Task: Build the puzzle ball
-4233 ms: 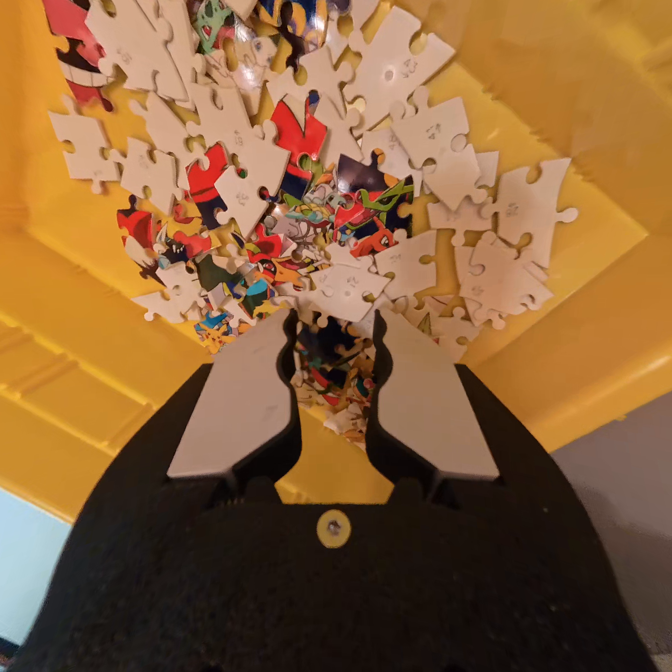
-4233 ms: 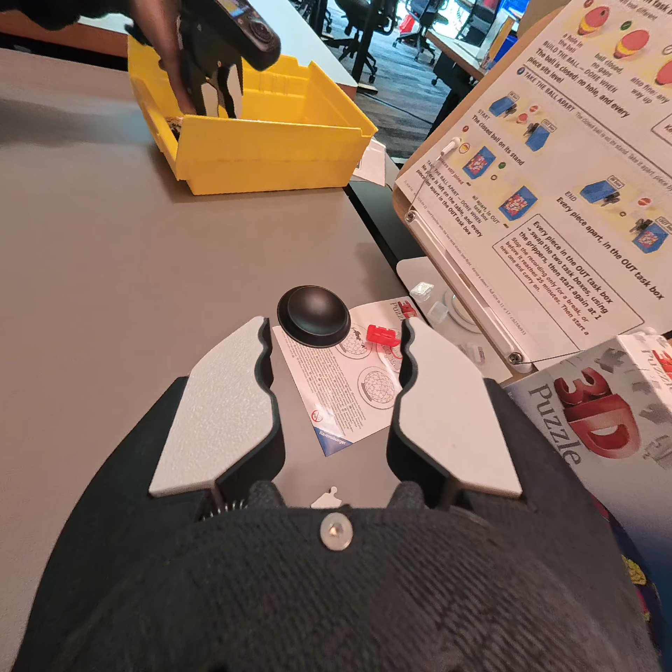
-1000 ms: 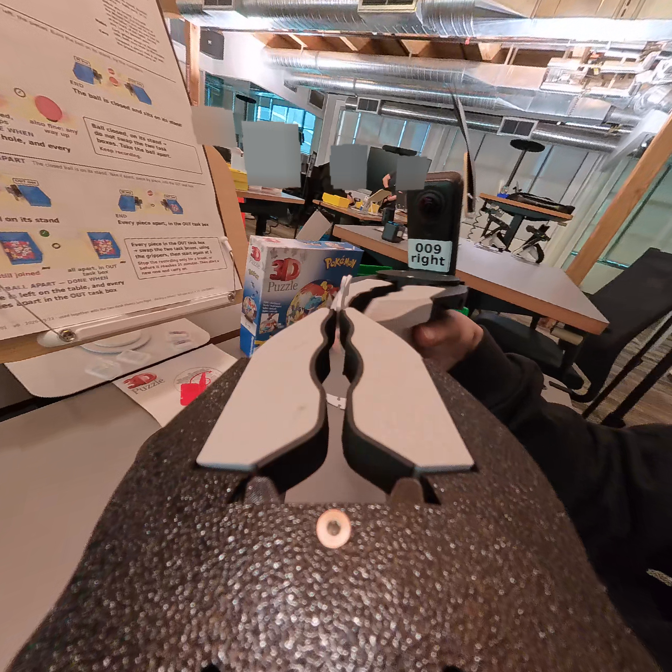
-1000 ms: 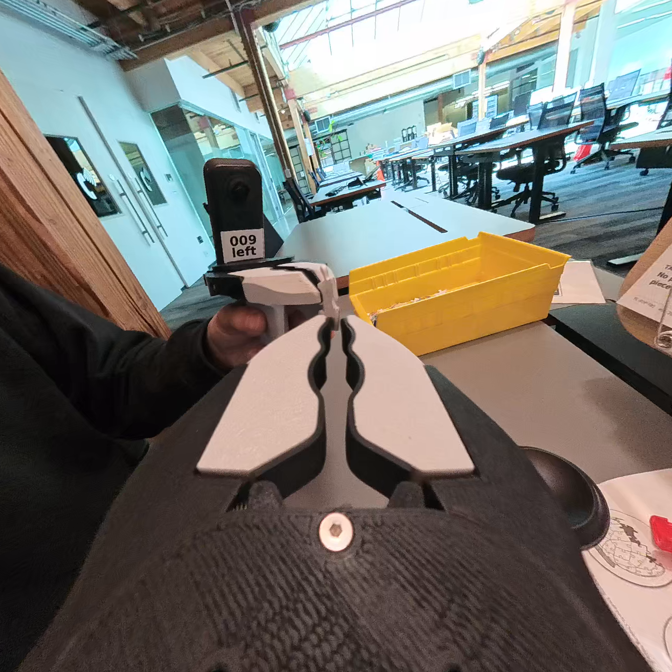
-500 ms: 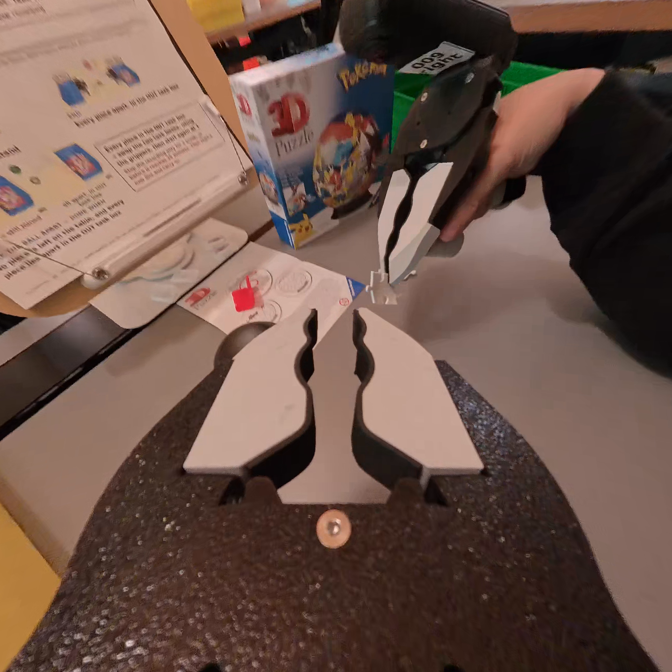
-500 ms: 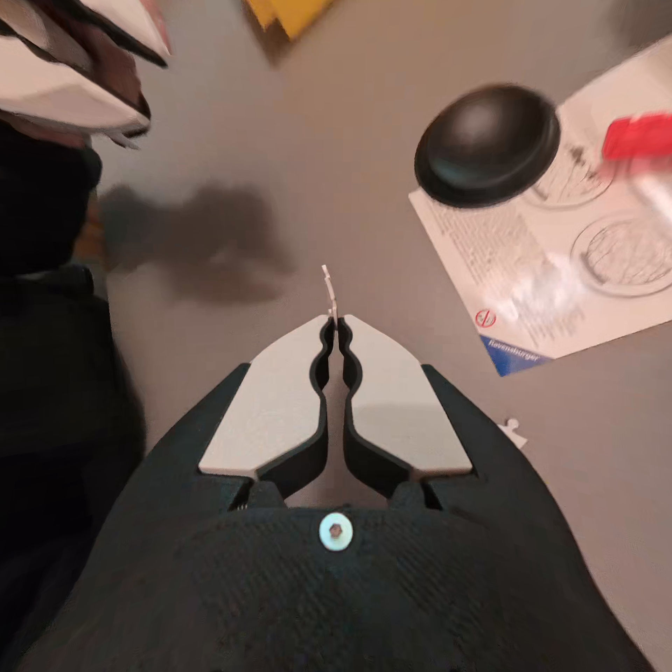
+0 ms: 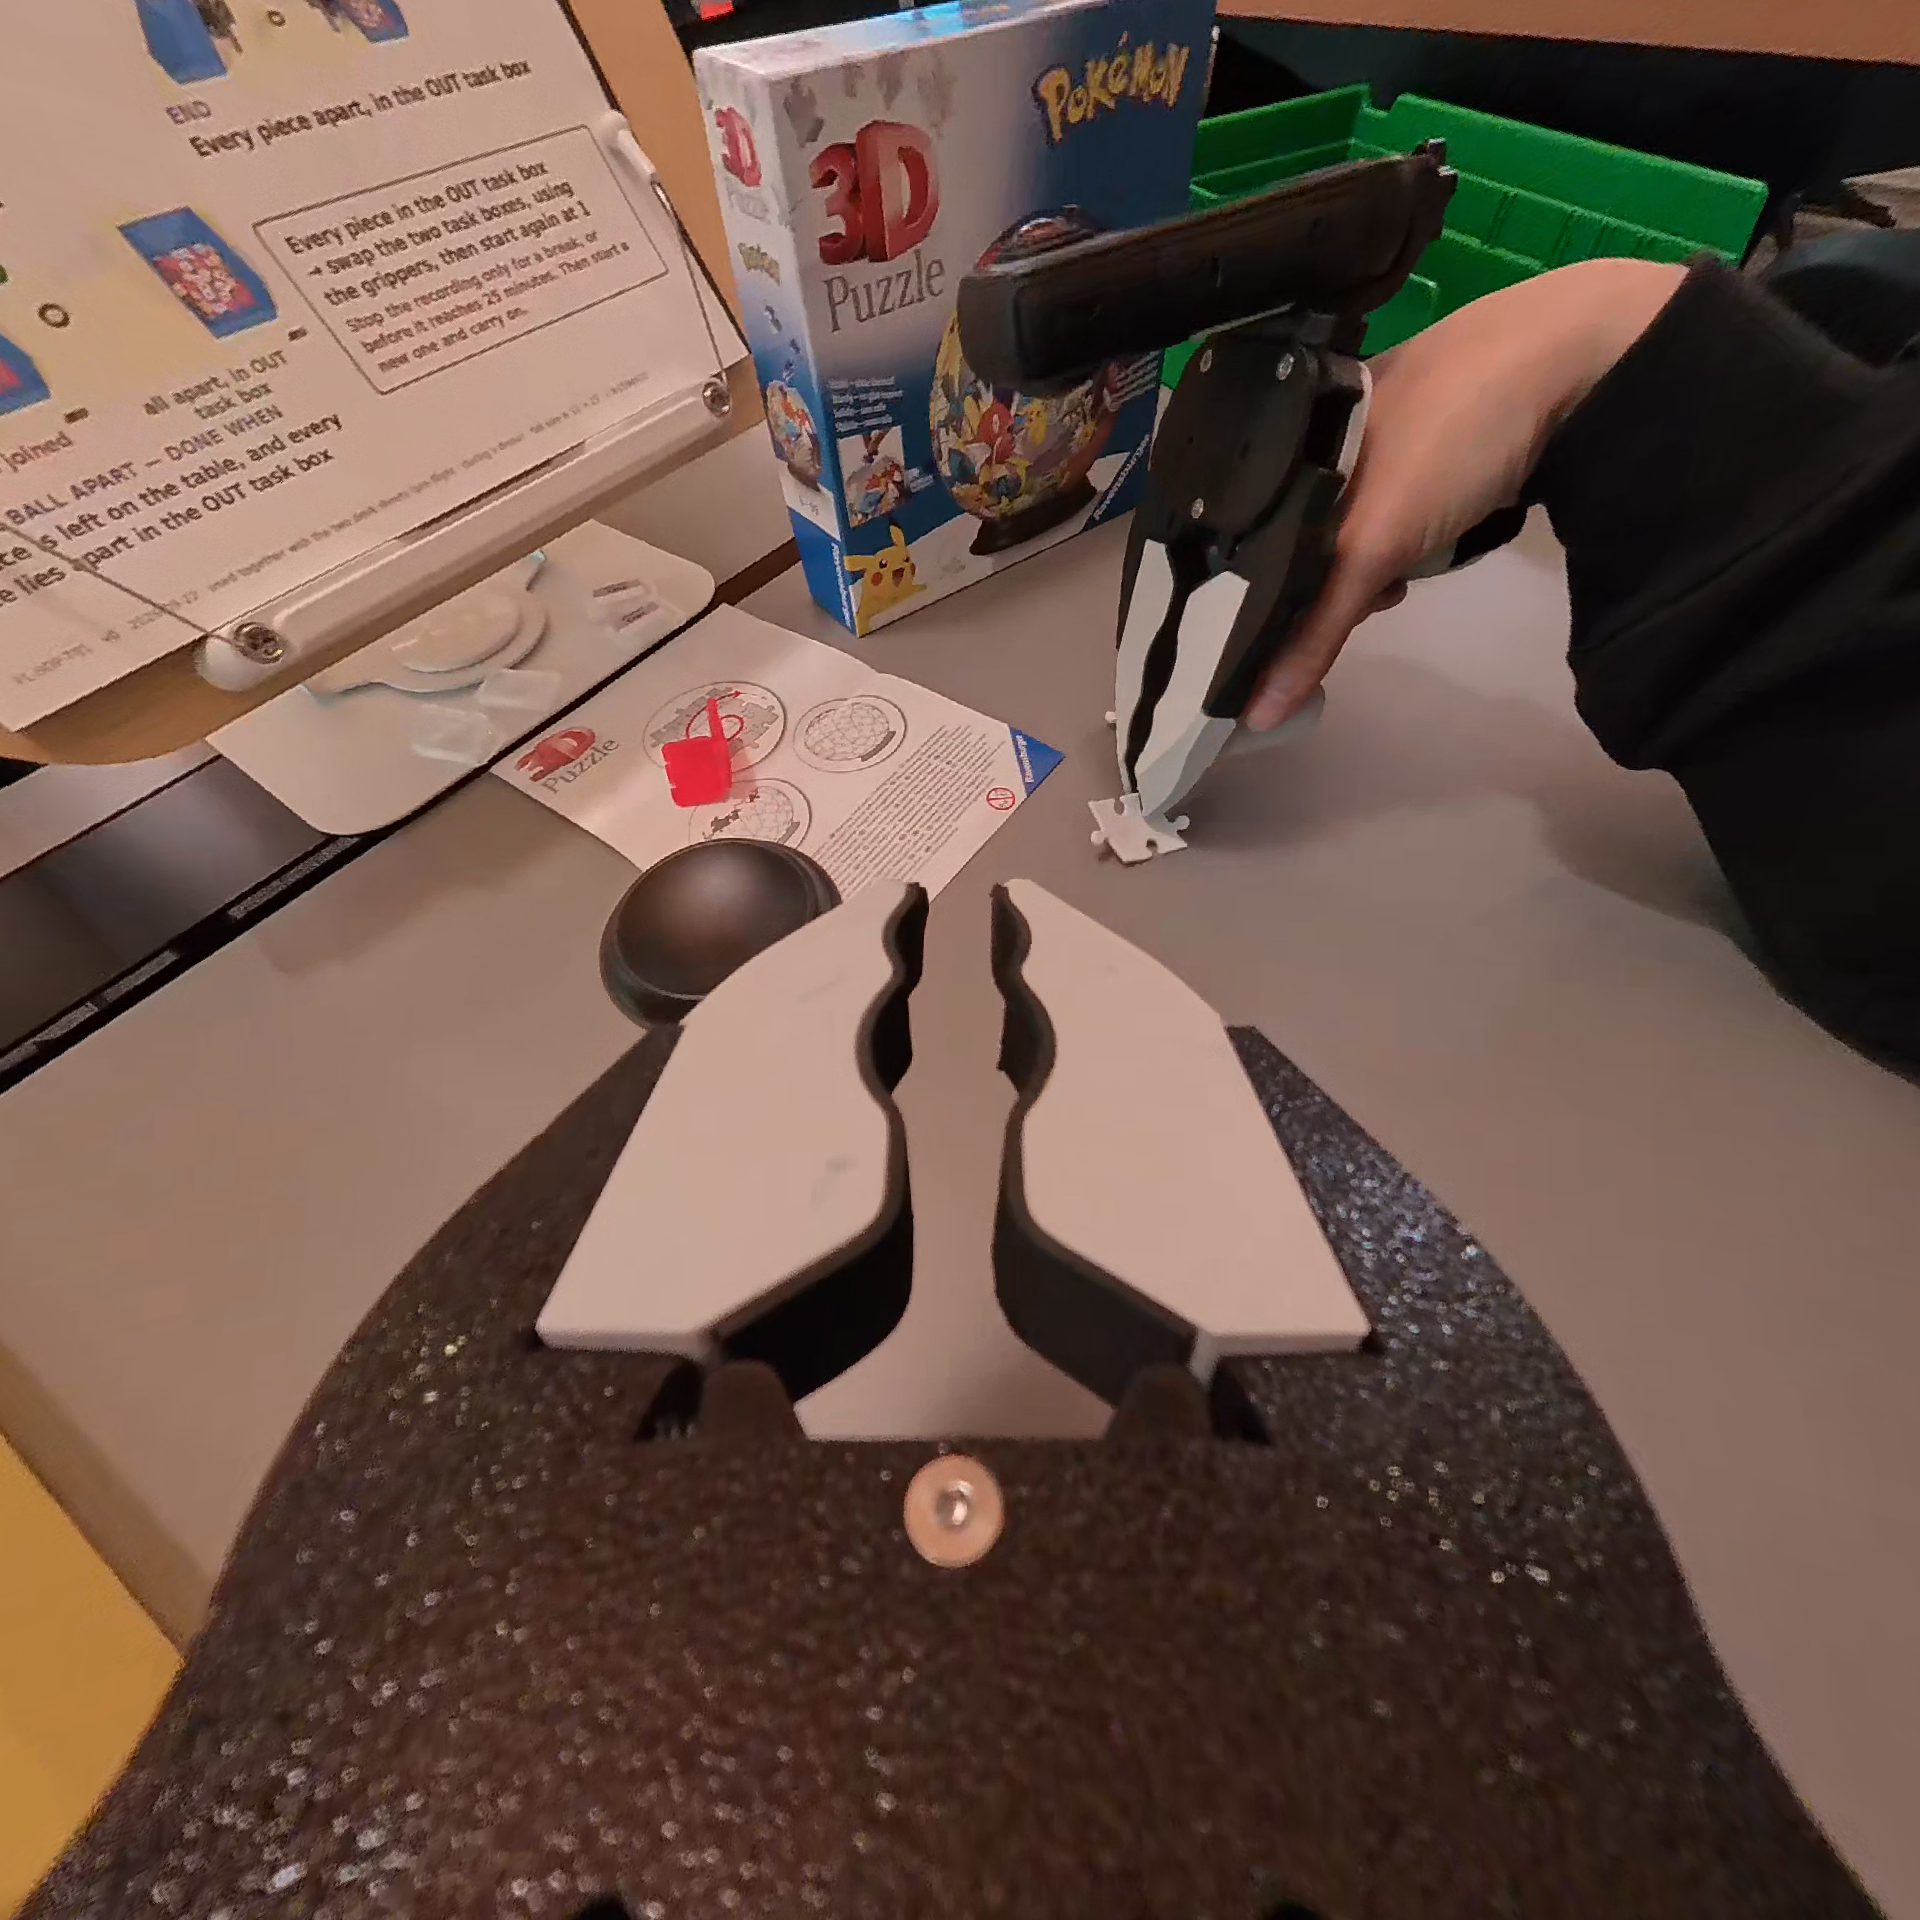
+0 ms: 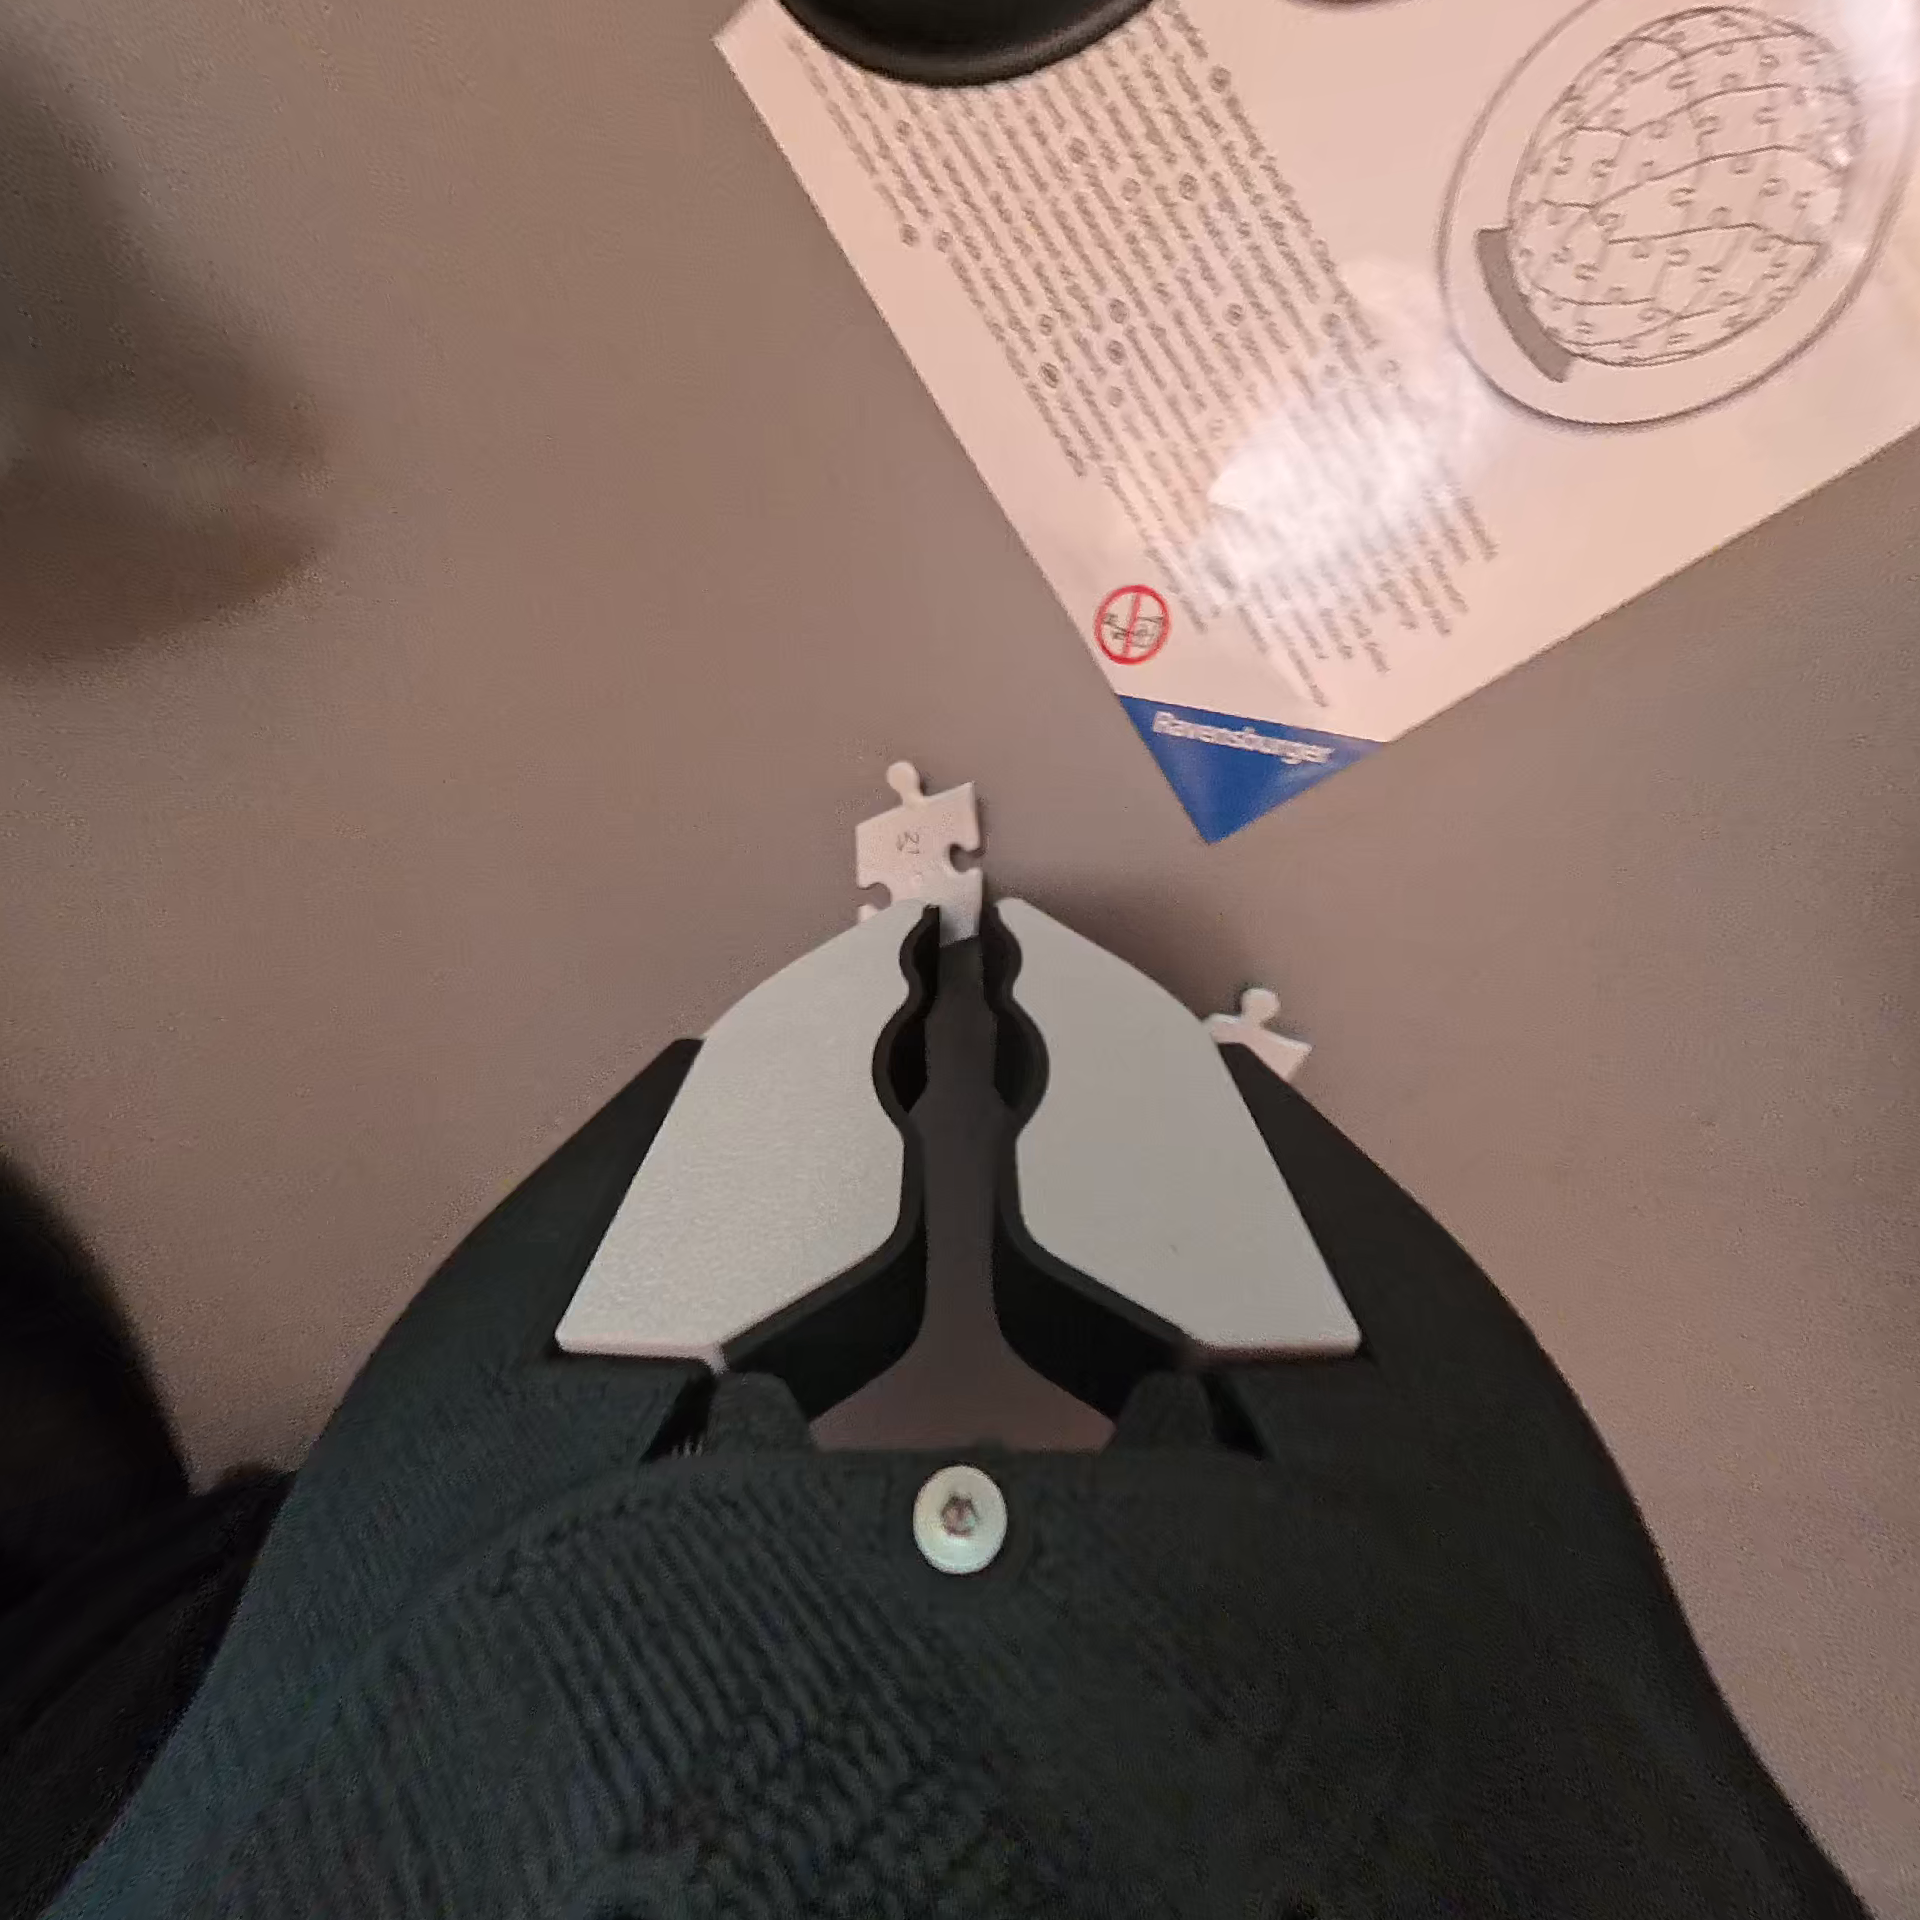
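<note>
A white puzzle piece lies flat on the grey table, blank side up. My right gripper points down at it with its tips on the piece's near edge. The jaws stand a narrow gap apart and do not pinch it. The left wrist view shows the same piece under the right gripper. A second white piece lies beside the right finger. My left gripper is slightly open and empty, hovering near the black dome stand.
A folded leaflet with a red tag lies behind the stand. The puzzle box and a green bin stand farther back. An instruction board is at left, and a yellow bin corner at lower left. One gripper's finger ends stand about 20 cm off the other's.
My left gripper took a piece from the yellow bin and passed it to the right gripper, then opened. The right gripper lowered the piece, held edge-on, to the table, where it now lies flat.
</note>
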`<action>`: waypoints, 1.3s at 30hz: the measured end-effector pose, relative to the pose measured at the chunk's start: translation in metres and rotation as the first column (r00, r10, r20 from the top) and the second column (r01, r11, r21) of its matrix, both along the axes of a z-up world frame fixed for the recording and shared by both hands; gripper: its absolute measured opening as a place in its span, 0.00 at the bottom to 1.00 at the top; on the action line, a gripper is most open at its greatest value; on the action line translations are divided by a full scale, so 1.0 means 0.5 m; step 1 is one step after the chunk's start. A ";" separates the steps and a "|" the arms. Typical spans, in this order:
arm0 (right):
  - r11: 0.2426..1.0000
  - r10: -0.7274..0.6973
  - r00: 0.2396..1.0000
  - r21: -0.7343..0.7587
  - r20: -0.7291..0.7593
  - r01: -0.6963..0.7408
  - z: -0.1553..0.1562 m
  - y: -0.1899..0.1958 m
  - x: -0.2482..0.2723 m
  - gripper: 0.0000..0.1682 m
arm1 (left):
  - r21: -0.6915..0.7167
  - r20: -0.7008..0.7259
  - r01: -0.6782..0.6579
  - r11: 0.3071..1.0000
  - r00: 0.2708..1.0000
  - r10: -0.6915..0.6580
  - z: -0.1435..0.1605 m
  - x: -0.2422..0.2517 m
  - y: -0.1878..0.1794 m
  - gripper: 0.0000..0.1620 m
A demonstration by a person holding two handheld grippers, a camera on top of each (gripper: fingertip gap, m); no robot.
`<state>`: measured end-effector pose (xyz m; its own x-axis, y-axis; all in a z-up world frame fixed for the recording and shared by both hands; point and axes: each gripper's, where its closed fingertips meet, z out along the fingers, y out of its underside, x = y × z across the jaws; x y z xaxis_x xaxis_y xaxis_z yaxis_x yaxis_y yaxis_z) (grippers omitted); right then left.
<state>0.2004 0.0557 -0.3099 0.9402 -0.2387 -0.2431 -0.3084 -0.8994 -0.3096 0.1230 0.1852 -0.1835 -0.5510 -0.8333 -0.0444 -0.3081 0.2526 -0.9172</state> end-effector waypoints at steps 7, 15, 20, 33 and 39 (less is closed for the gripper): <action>0.998 -0.017 0.990 0.062 0.137 0.009 0.036 0.005 0.029 0.19 | -0.024 0.091 -0.163 0.986 0.982 0.164 0.045 -0.007 0.094 0.05; 0.951 -0.007 0.919 0.287 0.394 -0.116 0.158 0.048 0.044 0.38 | 0.242 -0.024 -0.475 0.846 0.869 0.495 0.070 -0.029 0.445 0.18; 0.886 -0.075 0.909 0.446 0.409 -0.128 0.220 0.091 0.040 0.35 | 0.345 -0.195 -0.527 0.777 0.769 0.609 0.011 0.014 0.622 0.32; 0.873 -0.044 0.896 0.454 0.441 -0.180 0.227 0.093 0.032 0.35 | 0.551 -0.576 0.114 0.827 0.768 0.278 -0.204 0.087 0.688 0.37; 0.872 -0.034 0.902 0.454 0.430 -0.184 0.220 0.092 0.031 0.34 | 0.500 -0.614 0.086 0.862 0.736 0.283 -0.231 0.122 0.699 0.29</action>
<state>0.2160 0.1016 -0.1997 0.9869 -0.1214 0.1063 0.0078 -0.6224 -0.7827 0.1839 0.5349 -0.2992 -0.5074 -0.8553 -0.1051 -0.8206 0.5168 -0.2442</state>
